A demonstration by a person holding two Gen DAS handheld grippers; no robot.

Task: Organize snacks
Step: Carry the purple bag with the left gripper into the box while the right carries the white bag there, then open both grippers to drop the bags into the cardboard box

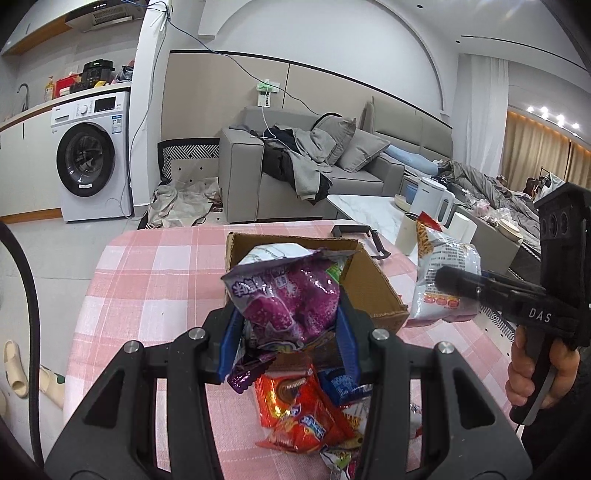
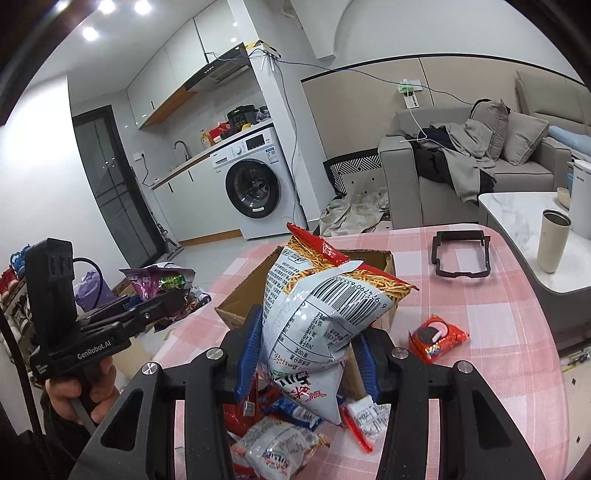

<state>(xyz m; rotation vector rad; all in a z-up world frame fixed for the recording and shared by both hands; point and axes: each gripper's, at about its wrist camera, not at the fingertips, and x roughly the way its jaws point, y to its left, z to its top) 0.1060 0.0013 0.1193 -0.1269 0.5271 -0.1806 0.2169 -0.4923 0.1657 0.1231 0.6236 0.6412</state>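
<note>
Both views are evenly and brightly lit by indoor ceiling light. Round ceiling spots burn out to white in the right wrist view, and a row of small lamps glows over the curtains in the left. Shiny snack bags catch glare. Straight walls bow strongly near the edges, the corners go black, and focus stays sharp.

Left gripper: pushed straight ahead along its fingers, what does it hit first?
Probably the open brown cardboard box: the left gripper, shut on the purple snack bag, points right at it. Depth is unclear.
</note>
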